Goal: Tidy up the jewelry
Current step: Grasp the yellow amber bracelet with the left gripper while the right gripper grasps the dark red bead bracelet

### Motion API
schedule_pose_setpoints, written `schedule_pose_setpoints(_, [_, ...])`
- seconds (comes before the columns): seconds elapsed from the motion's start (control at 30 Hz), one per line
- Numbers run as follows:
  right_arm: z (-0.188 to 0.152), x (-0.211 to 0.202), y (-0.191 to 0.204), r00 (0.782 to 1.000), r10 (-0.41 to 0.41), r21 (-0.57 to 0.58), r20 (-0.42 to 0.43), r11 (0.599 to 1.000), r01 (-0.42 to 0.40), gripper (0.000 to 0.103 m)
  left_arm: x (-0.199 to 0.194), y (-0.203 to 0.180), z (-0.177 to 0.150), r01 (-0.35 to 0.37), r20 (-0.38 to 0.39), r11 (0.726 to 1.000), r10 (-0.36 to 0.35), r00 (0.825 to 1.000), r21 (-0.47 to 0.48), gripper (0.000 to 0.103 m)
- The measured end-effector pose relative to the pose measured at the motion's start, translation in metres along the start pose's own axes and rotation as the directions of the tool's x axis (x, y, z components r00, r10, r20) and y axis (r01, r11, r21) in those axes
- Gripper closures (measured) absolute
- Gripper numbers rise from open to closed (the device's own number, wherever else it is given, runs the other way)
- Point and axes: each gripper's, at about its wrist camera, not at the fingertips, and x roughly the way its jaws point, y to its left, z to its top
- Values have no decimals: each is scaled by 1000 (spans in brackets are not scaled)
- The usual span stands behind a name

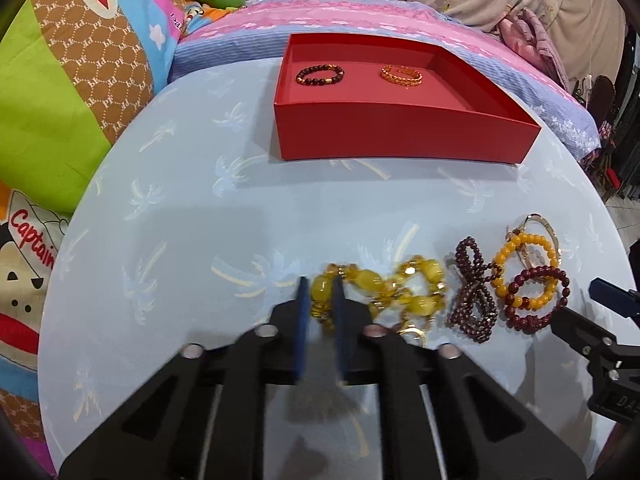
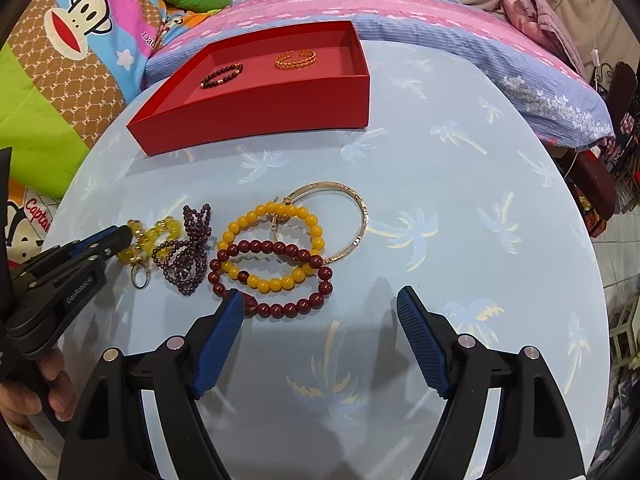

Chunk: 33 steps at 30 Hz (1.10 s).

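A red box (image 1: pixel 396 136) (image 2: pixel 256 112) at the table's far side holds a dark bead bracelet (image 1: pixel 320 75) (image 2: pixel 221 75) and a gold chain bracelet (image 1: pixel 401 75) (image 2: pixel 295 59). My left gripper (image 1: pixel 321 300) (image 2: pixel 120 240) is shut on the chunky yellow glass bracelet (image 1: pixel 384 290) (image 2: pixel 154 236). To its right lie a purple bead strand (image 1: pixel 474 294) (image 2: pixel 186 254), a yellow bead bracelet (image 1: pixel 524 270) (image 2: pixel 272 248), a maroon bead bracelet (image 1: pixel 536 300) (image 2: pixel 272 278) and a gold bangle (image 2: pixel 326 222). My right gripper (image 2: pixel 320 300) is open, just in front of the maroon bracelet.
The round table (image 1: pixel 180 220) (image 2: pixel 460 208) has a pale blue palm-print cloth. Colourful cartoon bedding (image 1: pixel 60 80) lies left, a pink and blue blanket (image 2: pixel 440 20) behind, and chairs (image 2: pixel 600 184) at the right.
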Motion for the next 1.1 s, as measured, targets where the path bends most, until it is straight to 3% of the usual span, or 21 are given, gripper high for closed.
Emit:
schedule_pose_setpoints(0.17, [3,1,-4,1000,-1,6,9,1000,1,37,-4,4,-1,22,-5,999,-23,1000,-32,94])
schedule_pose_setpoints(0.43, [4,6,-13,1000,-2,27,3,1000,2,60,-8,6,-1,32,-18,998,-33,999,-50,94])
schedule_pose_setpoints(0.67, [2,9,-11,1000,-7,9,17,1000,7,71,-5,7,-3,35,-33,998,-37,999,-59,94])
schedule_pose_setpoints(0.9, [3,10,-11,1000,-10,6,26,1000,10,93,-6,7,-4,43,-35,997,-45,998,-64,94])
schedule_pose_setpoints(1.1, [3,5,-13,1000,14,29,27,999,-15,95,-18,7,0,64,-14,996,-65,998,-64,94])
